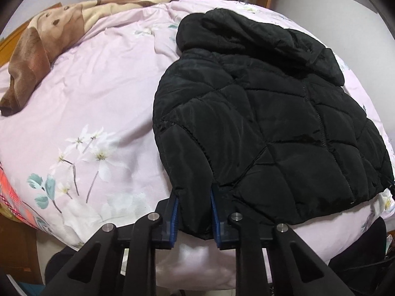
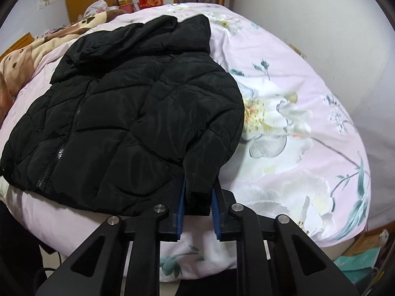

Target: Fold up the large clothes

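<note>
**Both claws at the jacket's cuffs, fold not yet made**

Far left on the bed (image 1: 81, 113), a brown plush blanket (image 1: 32, 56) lies bunched, well apart from the work. The black quilted jacket (image 1: 259, 113) lies front up on the pink floral sheet, hood toward the far side, hem near the bed's front edge.

The left claw (image 1: 193, 209) has its blue pads (image 1: 174, 218) either side of the left sleeve's cuff. The jaws stand a little apart with fabric filling the gap; whether they bite firmly I cannot tell. The right claw (image 2: 198, 207) does the same on the other sleeve, its pads just beside the dangling cuff (image 2: 197, 194).

Risks, as I judge them: the padded shell looks slick and springy, so a shallow grip could slip off when a sleeve is lifted. The hem already overhangs the front edge slightly, and a pull toward the person could drag the whole jacket off the bed.

Open sheet lies to the left of the jacket and to its right, up to the wall (image 2: 321, 37).
</note>
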`<state>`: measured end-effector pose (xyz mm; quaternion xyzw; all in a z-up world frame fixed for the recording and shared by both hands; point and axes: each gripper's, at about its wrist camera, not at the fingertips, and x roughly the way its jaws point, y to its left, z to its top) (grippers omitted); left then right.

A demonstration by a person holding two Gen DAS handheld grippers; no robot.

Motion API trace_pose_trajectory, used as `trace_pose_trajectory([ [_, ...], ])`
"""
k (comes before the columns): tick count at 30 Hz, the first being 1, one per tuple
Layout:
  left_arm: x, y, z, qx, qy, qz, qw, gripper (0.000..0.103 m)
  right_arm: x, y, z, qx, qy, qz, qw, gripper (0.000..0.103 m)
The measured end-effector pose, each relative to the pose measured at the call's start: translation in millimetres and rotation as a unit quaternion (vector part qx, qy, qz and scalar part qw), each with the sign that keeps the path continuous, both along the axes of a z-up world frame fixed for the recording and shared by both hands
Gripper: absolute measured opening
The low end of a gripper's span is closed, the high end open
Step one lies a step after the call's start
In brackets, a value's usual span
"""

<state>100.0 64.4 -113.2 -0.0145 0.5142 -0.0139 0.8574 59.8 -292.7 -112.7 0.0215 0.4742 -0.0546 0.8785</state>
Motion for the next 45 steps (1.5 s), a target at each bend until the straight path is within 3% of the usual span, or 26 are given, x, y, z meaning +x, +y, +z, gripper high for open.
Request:
trace_pose_trajectory([
  [15,-42.3,13.8,50.3,-0.028,-0.039,-0.021,0.9986,0.019,-41.6,6.4,52.0,-0.009,-0.046,0.015,0.999,0.013],
  [25,-95.4,21.8,81.1,-0.025,-0.062,-0.045,0.9968,0.019,-90.0,19.0,93.5,-0.023,-0.071,0.037,0.997,0.012],
  [31,-121.4,28.9,87.9,-0.042,-0.064,-0.042,0.9962,0.019,-115.6,21.4,102.4,-0.028,-0.072,0.043,0.996,0.012],
  [39,-102.7,22.5,112.2,-0.049,-0.087,-0.037,0.9943,0.019,-96.7,27.5,125.2,-0.044,-0.1,0.055,0.993,0.012],
  [45,-55.4,18.6,143.1,-0.062,-0.109,-0.042,0.9912,0.019,-54.9,35.9,150.2,-0.069,-0.119,0.066,0.988,0.012],
])
